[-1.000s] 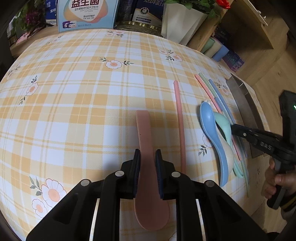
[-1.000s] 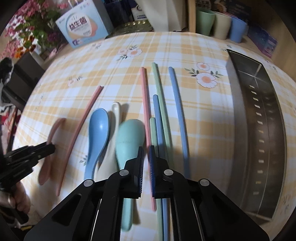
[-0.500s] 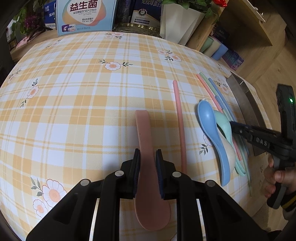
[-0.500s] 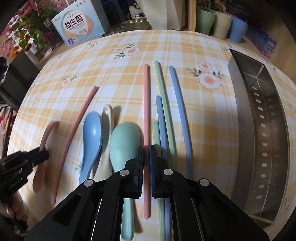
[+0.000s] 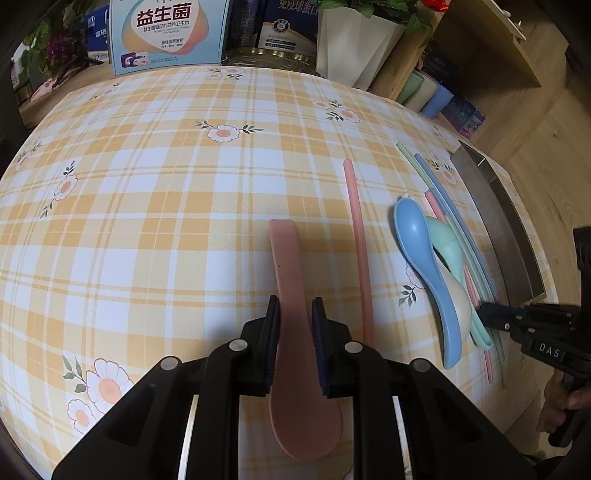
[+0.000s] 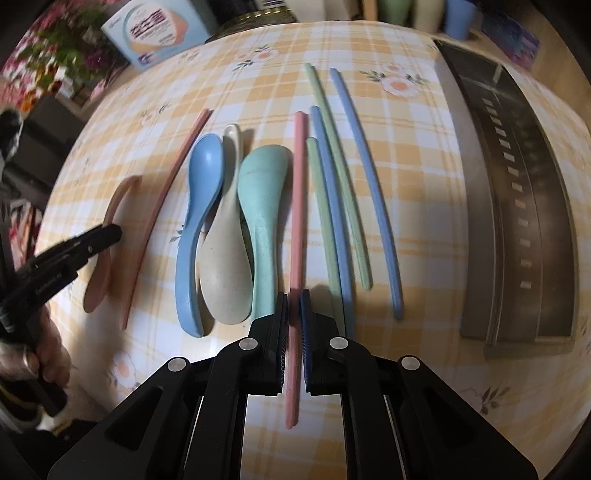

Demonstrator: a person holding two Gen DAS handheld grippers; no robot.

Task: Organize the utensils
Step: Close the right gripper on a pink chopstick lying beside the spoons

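Observation:
My left gripper (image 5: 294, 314) is shut on a pink spoon (image 5: 291, 273), bowl toward the camera, handle pointing away over the checked tablecloth. My right gripper (image 6: 293, 306) is shut on a pink chopstick (image 6: 298, 206) and holds it among the other utensils. Beside it lie a teal spoon (image 6: 260, 206), a cream spoon (image 6: 225, 266), a blue spoon (image 6: 199, 206), and green and blue chopsticks (image 6: 332, 192). A second pink chopstick (image 5: 358, 240) lies between the two grippers. The left gripper also shows in the right wrist view (image 6: 110, 232).
A long metal tray (image 6: 517, 206) lies along the table's right edge. At the table's back stand a printed box (image 5: 170, 33), a white plant pot (image 5: 354, 44) and pastel cups (image 5: 424, 92). The near table edge runs below both grippers.
My right gripper has drawn back toward the near edge with the pink chopstick, pulling it nearer. The left gripper keeps its hold on the pink spoon and has barely moved.

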